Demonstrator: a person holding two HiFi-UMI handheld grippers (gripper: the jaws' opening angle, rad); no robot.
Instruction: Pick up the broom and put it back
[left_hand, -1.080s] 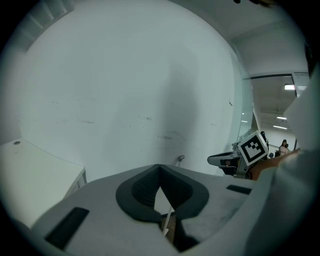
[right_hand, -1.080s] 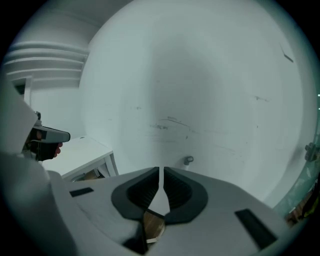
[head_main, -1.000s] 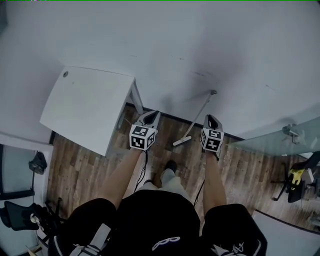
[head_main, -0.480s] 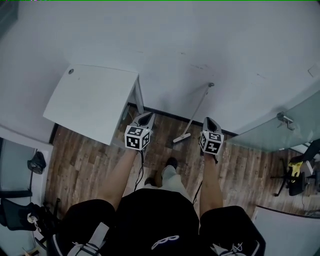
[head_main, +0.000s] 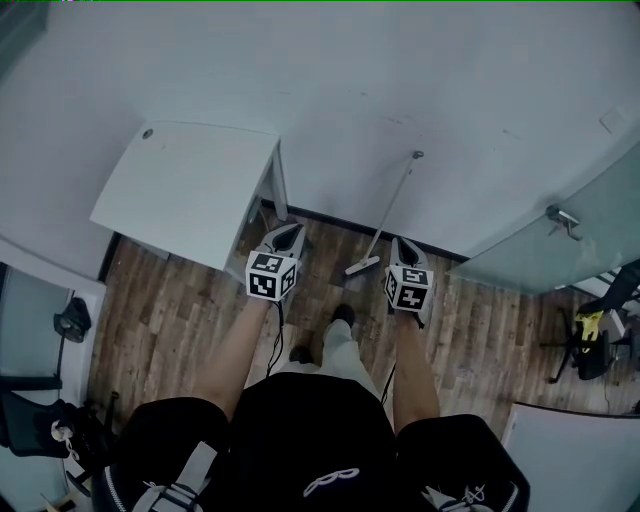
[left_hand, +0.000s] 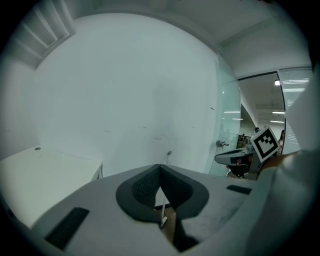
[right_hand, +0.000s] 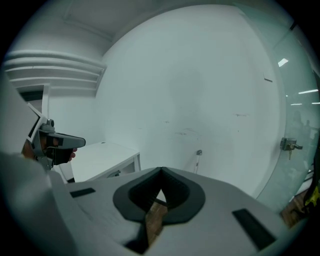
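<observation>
The broom leans against the white wall, its head on the wood floor and its handle top touching the wall. Nothing holds it. My left gripper hangs left of the broom head, shut and empty. My right gripper is just right of the handle, also shut and empty, clear of the broom. In the left gripper view the left gripper has the broom ahead of it. From the right gripper, the broom handle shows ahead to the right.
A white table stands at the left against the wall. A glass door with a metal handle is at the right, with an office chair behind it. The person's feet are on the wood floor below the grippers.
Both grippers have drawn back from the wall and the broom, which stays leaning where it was. The whole view has shifted with the person.
</observation>
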